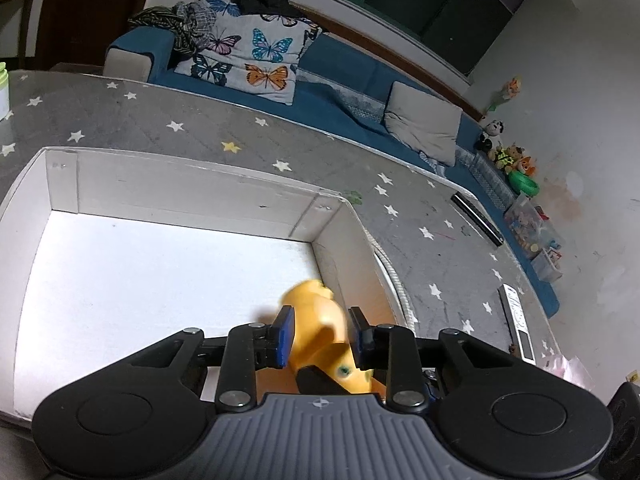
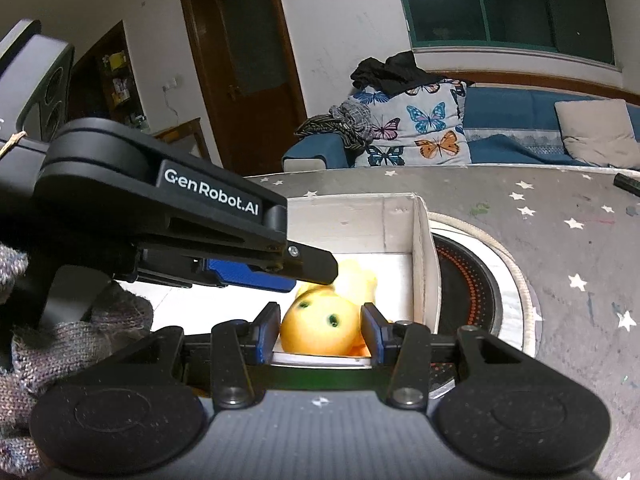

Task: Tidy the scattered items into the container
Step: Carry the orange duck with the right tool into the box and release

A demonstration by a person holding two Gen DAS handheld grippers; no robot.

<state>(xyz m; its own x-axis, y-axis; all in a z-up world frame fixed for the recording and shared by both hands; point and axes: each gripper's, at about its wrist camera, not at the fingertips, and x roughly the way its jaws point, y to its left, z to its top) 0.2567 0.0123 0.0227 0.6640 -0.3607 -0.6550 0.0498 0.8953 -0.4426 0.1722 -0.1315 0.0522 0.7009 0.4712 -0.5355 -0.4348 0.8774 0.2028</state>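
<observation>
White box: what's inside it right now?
Inside the white box: one yellow toy near the right wall, between the left gripper fingers. The floor elsewhere looks bare. The gripper bodies cover the near edge; whether the fingers touch the toy is unclear.

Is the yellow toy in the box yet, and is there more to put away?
Nearly. The yellow toy is inside the white box, at its right end. It looks blurred between the left gripper fingers, maybe just let go. The right gripper holds nothing. A remote and a dark bar lie on the table outside.
</observation>
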